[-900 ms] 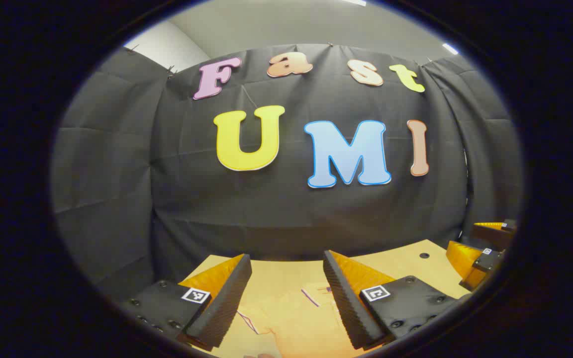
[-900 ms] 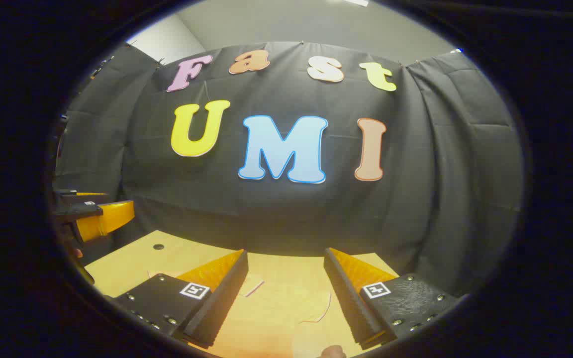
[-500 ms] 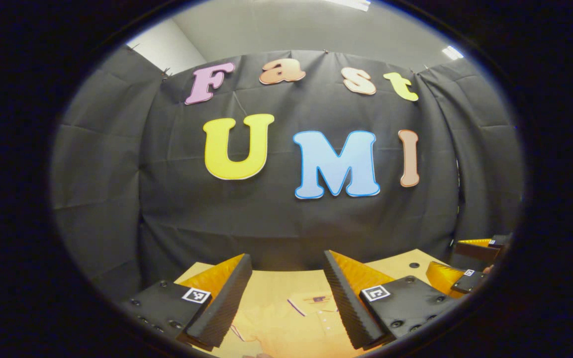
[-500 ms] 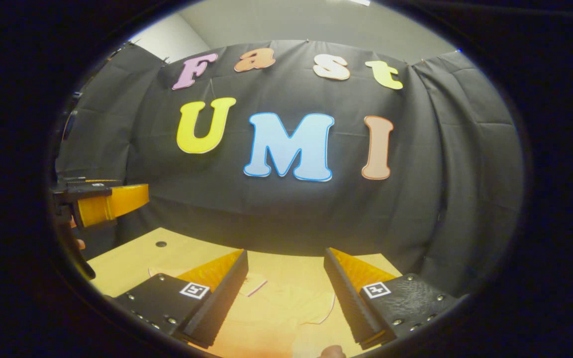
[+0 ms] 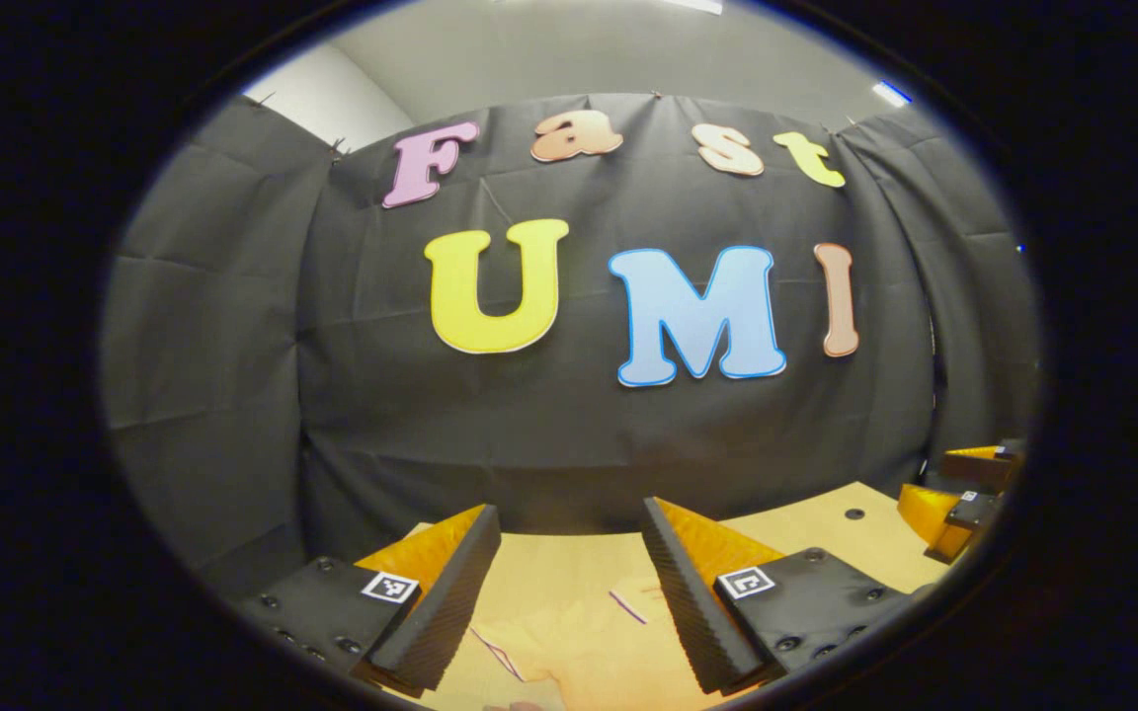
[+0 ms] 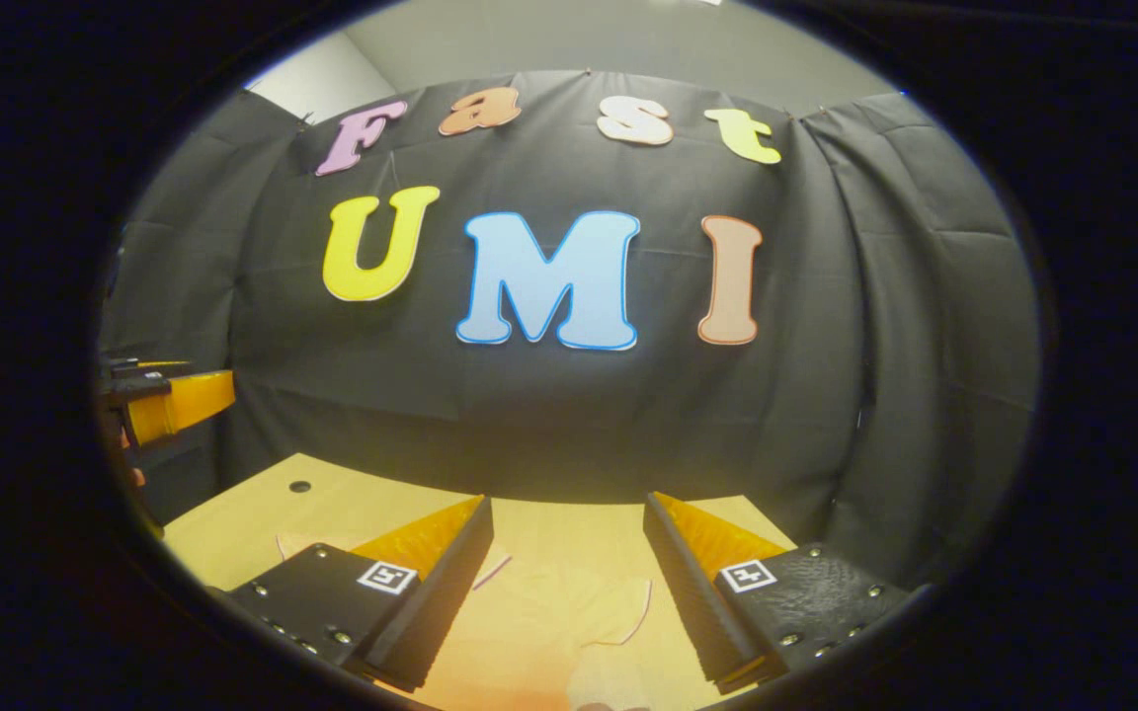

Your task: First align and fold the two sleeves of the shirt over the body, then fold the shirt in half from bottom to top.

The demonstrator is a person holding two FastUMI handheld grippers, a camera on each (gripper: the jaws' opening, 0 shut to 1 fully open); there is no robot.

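A pale orange shirt [image 5: 579,632] with thin dark trim lies flat on the wooden table [image 5: 826,533], low in the left gripper view between my fingers. My left gripper [image 5: 569,573] hangs open above it, nothing held. In the right gripper view the same shirt [image 6: 549,622] spreads below, one sleeve edge [image 6: 628,617] curling to the right. My right gripper [image 6: 569,568] is open over it, apart from the cloth. The right gripper [image 5: 964,494] also shows at the far right of the left gripper view. At the left edge of the right gripper view is the left gripper [image 6: 169,405].
The table's far edge [image 6: 529,499] meets the black cloth wall close behind the shirt. A small round hole [image 6: 300,486] sits in the tabletop at the left of the right gripper view, and the same hole [image 5: 854,513] is at the right of the left gripper view.
Both grippers stay open and hover; the views have swayed slightly. The left view tipped down, then back up and left. The right view has tilted, showing more shirt beneath.
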